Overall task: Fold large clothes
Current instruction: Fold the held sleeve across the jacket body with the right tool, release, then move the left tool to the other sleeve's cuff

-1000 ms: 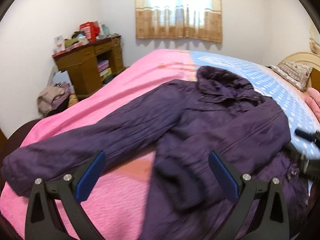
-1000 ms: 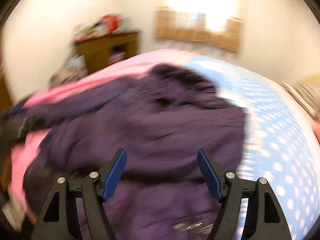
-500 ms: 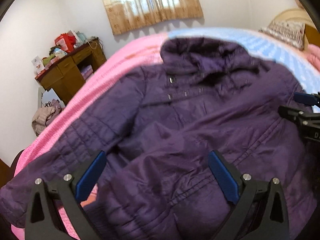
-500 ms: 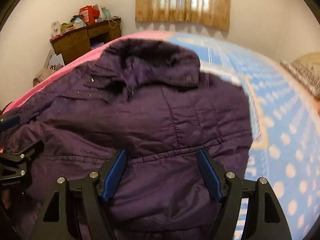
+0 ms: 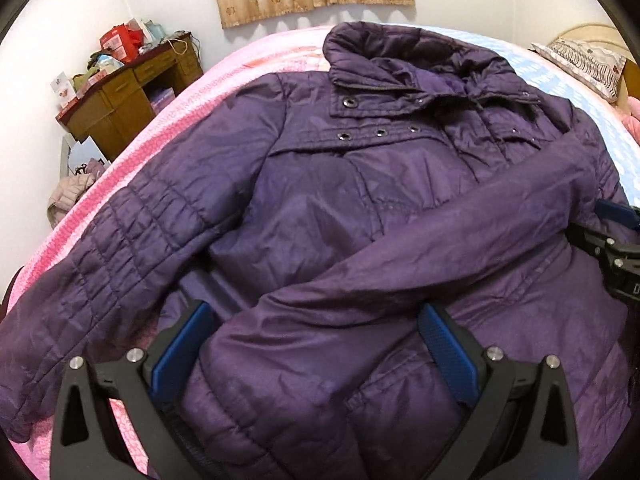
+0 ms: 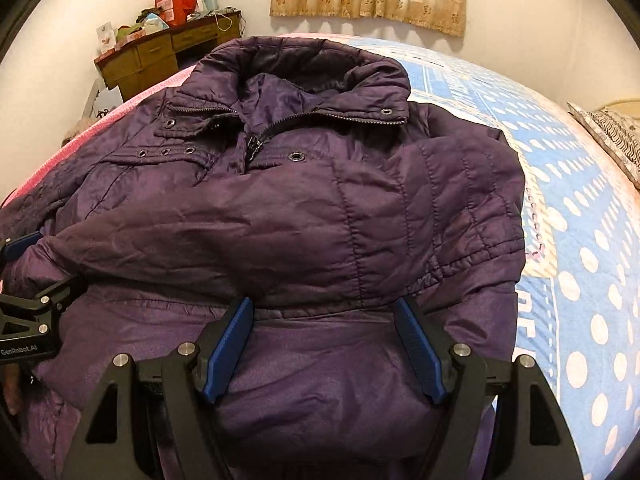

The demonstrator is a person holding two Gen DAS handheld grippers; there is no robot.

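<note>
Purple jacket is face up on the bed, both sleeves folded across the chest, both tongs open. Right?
One thing is off: only one sleeve lies folded across the chest of the purple jacket. The other sleeve still stretches out over the pink blanket, as the left wrist view shows. Left tongs and right tongs are open.

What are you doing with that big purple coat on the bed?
A person is folding a purple coat that lies on the bed, with a hand-held gripper in each hand. One sleeve is already laid across the front of the coat; the other sleeve is stretched out over the pink blanket. The left hand-held gripper and the right hand-held gripper are both low over the bottom part of the coat, jaws wide apart around puffy fabric, not pinching it yet.
</note>
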